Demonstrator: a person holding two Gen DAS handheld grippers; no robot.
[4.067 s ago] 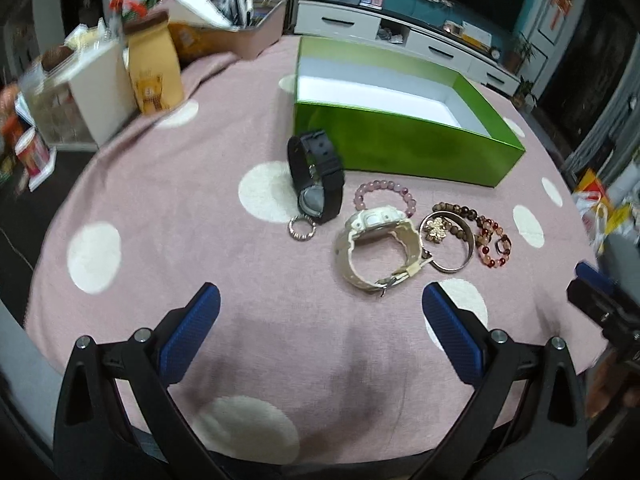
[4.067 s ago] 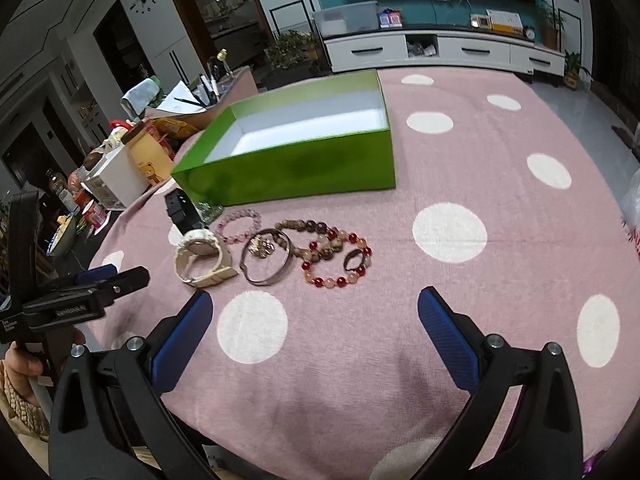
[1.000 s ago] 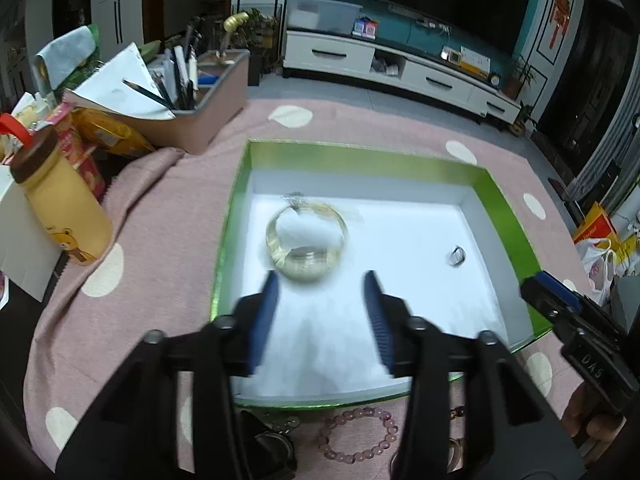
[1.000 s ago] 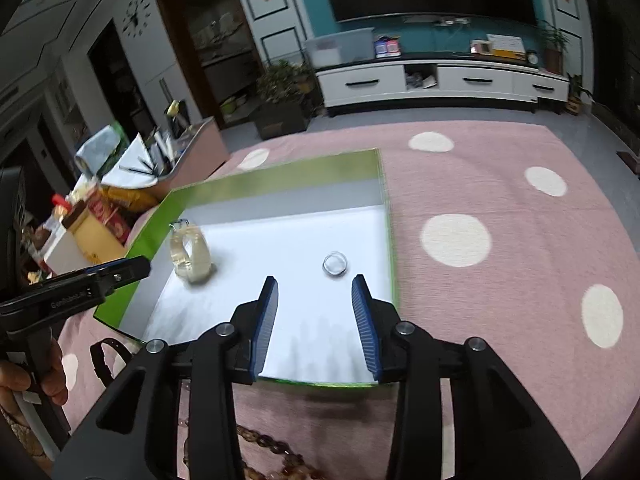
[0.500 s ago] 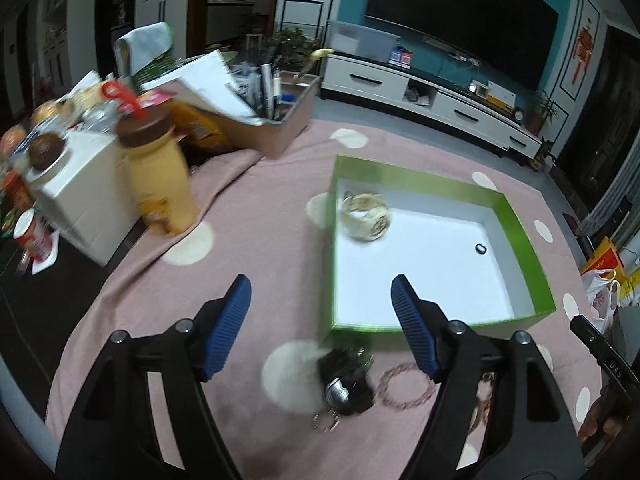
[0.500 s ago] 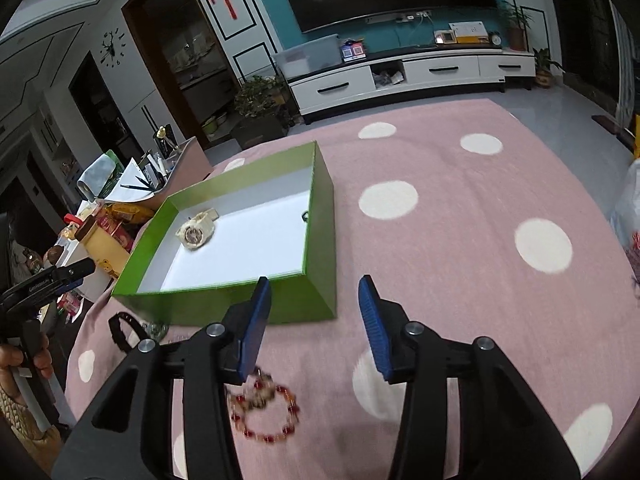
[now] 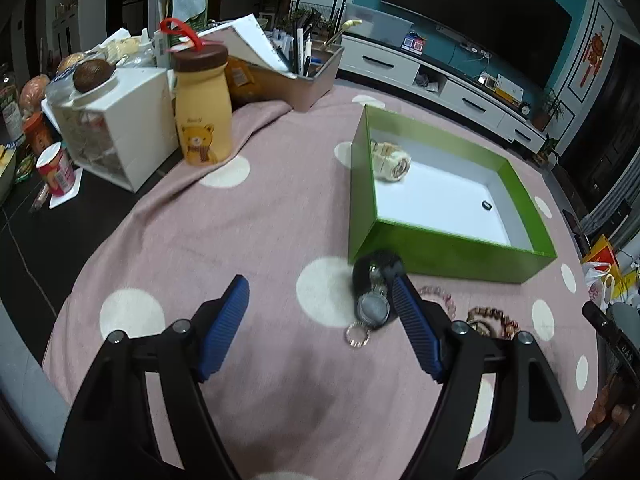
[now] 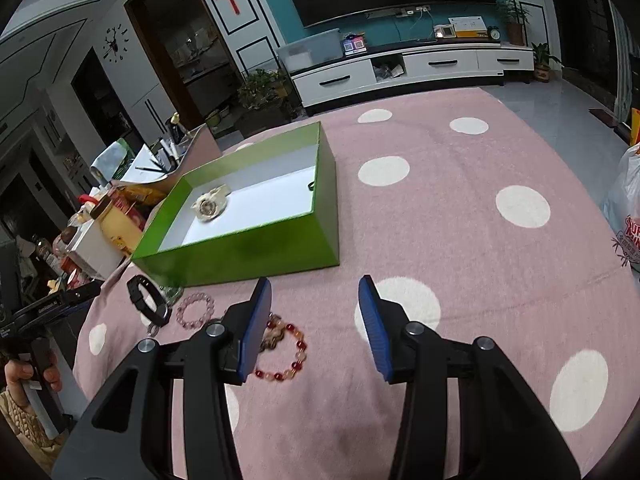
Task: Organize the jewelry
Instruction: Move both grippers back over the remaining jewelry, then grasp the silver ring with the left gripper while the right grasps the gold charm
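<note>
Round counter (image 7: 240, 240) draped in a pink cloth with white dots. Near its middle stands an open green cardboard box with a white floor (image 7: 448, 246). Inside the box, a cream plastic wristwatch (image 7: 390, 164) lies in the far left corner, and a small dark ring (image 7: 486, 205) rests near the right wall (also seen as a small dark loop in the right wrist view). On the cloth, along the box's near wall, lie the remaining pieces: a black strap wristwatch with a silver face (image 7: 374, 292), a small gold ring of beads (image 7: 357, 336) just beside it, a pale pink bead bracelet (image 8: 195, 310), and a red and amber bead bracelet (image 8: 286, 354) overlapping a brown bead piece.

Left gripper (image 7: 320, 320): blue pads spread wide, nothing between them, hovering over the cloth beside the black watch. Right gripper (image 8: 314, 328): pads parted, empty, above the cloth; its left pad hides part of the bead pieces.

Along the counter's far left edge stands a yellow bear-print bottle with a brown lid (image 7: 202, 106).
</note>
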